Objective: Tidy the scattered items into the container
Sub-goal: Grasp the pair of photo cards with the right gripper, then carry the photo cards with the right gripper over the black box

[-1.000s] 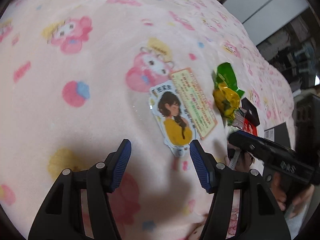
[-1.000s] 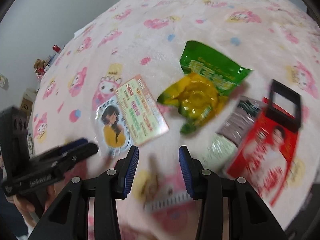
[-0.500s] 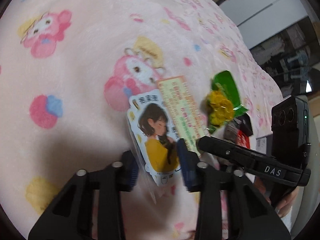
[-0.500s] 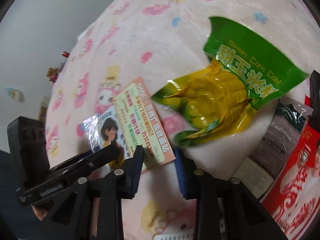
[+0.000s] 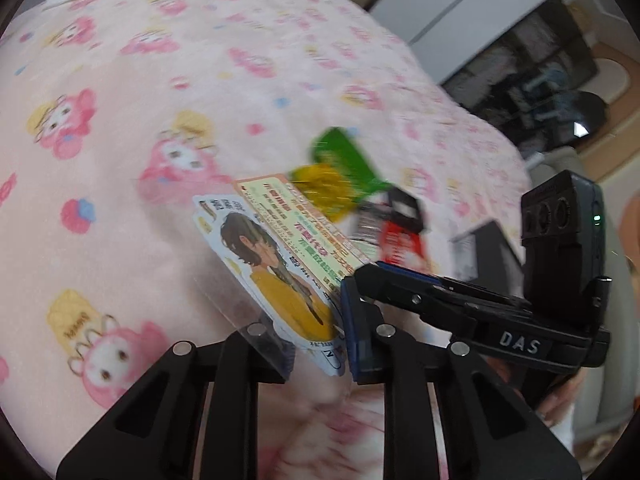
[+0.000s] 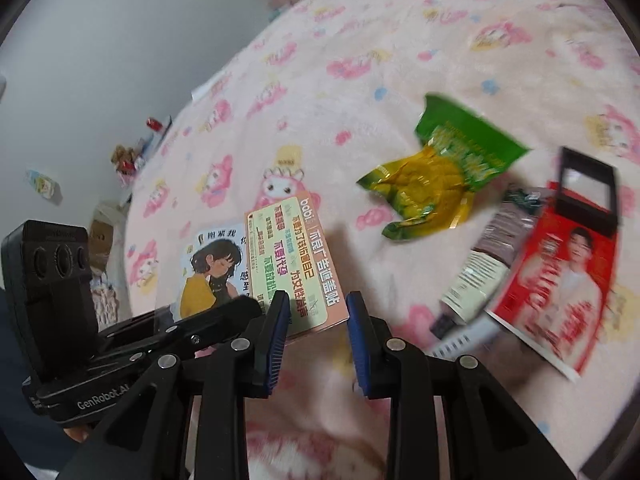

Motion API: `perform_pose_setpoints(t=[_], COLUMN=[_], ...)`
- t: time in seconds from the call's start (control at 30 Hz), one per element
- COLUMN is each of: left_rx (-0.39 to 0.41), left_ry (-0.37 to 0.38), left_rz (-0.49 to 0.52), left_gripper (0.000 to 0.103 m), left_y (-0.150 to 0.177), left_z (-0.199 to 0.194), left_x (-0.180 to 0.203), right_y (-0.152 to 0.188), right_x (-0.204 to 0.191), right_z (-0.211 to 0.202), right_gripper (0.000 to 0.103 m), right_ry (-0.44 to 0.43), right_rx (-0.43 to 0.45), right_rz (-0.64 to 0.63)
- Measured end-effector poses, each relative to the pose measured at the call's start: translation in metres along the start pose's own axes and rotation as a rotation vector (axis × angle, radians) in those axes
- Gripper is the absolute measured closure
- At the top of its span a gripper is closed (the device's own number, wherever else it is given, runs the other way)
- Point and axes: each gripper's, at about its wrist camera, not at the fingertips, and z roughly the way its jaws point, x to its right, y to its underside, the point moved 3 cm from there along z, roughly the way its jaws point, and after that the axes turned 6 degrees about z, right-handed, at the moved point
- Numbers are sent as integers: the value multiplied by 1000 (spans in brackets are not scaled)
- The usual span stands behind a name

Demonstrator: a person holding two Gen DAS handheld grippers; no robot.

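Blanket [image 5: 168, 60], pink with cartoon prints, spreads under everything and fills most of both views. Shelving and a white cabinet beyond its far edge are blurred in the left wrist view and hard to read; a container cannot be picked out with any certainty. On the blanket the red packet [image 6: 560, 288] lies at the right, its lower corner smeared by motion, with a black frame [image 6: 586, 192] resting on its upper end and a grey pouch [image 6: 488, 264] just beside it, partly tucked under the red edge. A corn snack bag [image 6: 444, 176], green and yellow, lies near them, well blurred in the left wrist view. The left gripper [image 5: 316, 332] is clamped on the girl sticker [image 5: 264, 264] in its clear sleeve, which stands tilted up off the blanket; the sleeve hides the left finger's pad. The pink card [image 6: 294, 264] overlaps the sticker's right side, and whether it is pinched along with it cannot be told. The right gripper [image 6: 316, 340] has its jaws parted with nothing between them, its left fingertip [image 6: 278, 320] covering the card's near corner. Each gripper's body crosses the other's view and hides the blanket behind it.
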Motion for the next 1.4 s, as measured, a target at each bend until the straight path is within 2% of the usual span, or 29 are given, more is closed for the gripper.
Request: perform_pose_setpoints(t=[0.17,0.27,0.4,0.53,0.67,0.73,0.8,0.9,0.93,1.03,1.07,1.1,1.17,1.3,1.4], left_rx=[29,-3,-90,-212,-337,-391,-449,-543,-556,-553,-556,-556,-536,-469,-427], left_ry=[57,160,255,334,358,361,386,362,325,193,187,190,169,120,58], left_rz=[124,196,304,427,521,549,560,538,531,528,512,494,455,388,361], left_gripper=[84,84,84,84,84,84,84,84,84,83,75,63,50,48,48], left_y=[1,13,41,79,122,139,156,178,182,184,182,180,174,162,155], left_z=[-22,-21,3,41,81,102,123,149,155,166,166,165,162,153,149], left_x=[65,113,182,253,304,320,329,328,324,308,305,302,295,280,268], right_y=[23,51,97,164,218,239,254,274,278,283,283,283,281,274,269], right_x=[-1,14,48,98,140,165,185,214,220,234,237,239,242,242,241], right_z=[-68,-114,-175,-231,-255,-258,-259,-250,-247,-231,-227,-222,-215,-212,-207], right_gripper=[77,77,76,76,76,76,76,76,76,76,76,76,76,76,76], right_ry=[-2,39,115,220,321,326,328,327,336,320,317,319,325,275,268], right_rx=[136,218,323,398,417,415,419,399,388,356,347,338,329,341,336], right_rz=[32,74,142,255,346,412,462,535,549,581,586,588,592,590,585])
